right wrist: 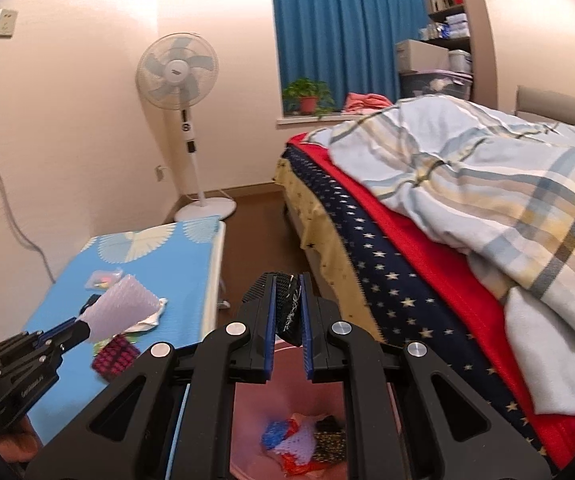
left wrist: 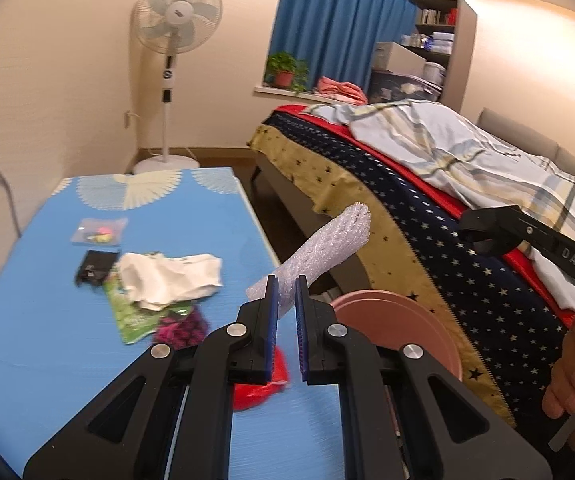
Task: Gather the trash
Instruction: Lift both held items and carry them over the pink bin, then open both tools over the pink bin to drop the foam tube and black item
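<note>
My left gripper [left wrist: 286, 286] is shut on a white foam net sleeve [left wrist: 319, 248] and holds it up over the table's right edge; the sleeve also shows in the right wrist view [right wrist: 121, 310]. My right gripper [right wrist: 288, 286] is shut on a dark wrapper [right wrist: 289, 308] above the pink bin [right wrist: 251, 412], which holds several scraps. The bin's rim shows in the left wrist view [left wrist: 407, 320]. On the blue table [left wrist: 47, 320] lie crumpled white paper [left wrist: 171, 276], a green packet [left wrist: 131, 312], a magenta packet [left wrist: 183, 328], a black packet [left wrist: 93, 268], a clear bag [left wrist: 97, 232] and red plastic [left wrist: 263, 388].
A bed [left wrist: 427, 216] with star sheet and plaid quilt runs along the right, close to the bin. A standing fan [left wrist: 175, 40] is in the far corner by the wall. Brown floor lies between table and bed. A cable hangs on the left wall.
</note>
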Action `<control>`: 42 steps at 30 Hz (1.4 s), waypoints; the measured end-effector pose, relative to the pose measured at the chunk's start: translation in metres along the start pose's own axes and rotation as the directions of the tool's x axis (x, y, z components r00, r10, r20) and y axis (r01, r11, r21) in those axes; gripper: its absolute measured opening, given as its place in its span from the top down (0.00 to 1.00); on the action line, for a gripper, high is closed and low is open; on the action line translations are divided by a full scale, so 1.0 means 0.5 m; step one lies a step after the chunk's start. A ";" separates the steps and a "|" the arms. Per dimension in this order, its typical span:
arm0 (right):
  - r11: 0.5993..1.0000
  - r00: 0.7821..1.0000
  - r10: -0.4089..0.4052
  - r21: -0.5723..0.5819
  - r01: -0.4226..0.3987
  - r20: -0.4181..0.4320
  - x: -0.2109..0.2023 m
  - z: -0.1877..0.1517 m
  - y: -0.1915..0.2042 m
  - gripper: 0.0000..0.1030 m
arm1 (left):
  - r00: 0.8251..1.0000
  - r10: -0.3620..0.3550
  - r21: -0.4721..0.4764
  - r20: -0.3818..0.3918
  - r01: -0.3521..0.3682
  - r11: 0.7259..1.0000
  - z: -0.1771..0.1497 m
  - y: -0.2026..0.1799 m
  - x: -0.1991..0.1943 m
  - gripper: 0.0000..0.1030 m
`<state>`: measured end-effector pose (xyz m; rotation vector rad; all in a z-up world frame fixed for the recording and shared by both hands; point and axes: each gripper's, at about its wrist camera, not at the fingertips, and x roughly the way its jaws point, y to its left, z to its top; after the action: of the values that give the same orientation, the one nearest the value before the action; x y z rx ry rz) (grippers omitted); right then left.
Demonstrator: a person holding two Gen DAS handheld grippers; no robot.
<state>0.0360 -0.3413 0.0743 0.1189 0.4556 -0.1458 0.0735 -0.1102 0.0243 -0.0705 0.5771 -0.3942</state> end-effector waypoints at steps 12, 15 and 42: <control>0.998 0.998 -0.041 0.051 0.043 -0.039 0.033 0.004 -0.060 0.89 | 0.992 -0.111 0.011 -0.057 0.112 0.994 -0.006 -0.082 0.071 0.92; 0.997 0.998 -0.042 0.058 0.045 -0.048 0.033 -0.001 -0.063 0.89 | 0.990 -0.124 0.009 -0.073 0.125 0.992 -0.011 -0.095 0.091 0.92; 0.993 0.994 -0.064 0.097 0.073 -0.090 0.063 -0.019 -0.077 0.86 | 0.974 -0.166 -0.004 -0.154 0.168 0.986 -0.046 -0.147 0.163 0.91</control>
<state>0.0537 -0.3816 0.0487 0.2091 0.5396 -0.2322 0.0985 -0.2083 -0.0243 -0.0811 0.7243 -0.5692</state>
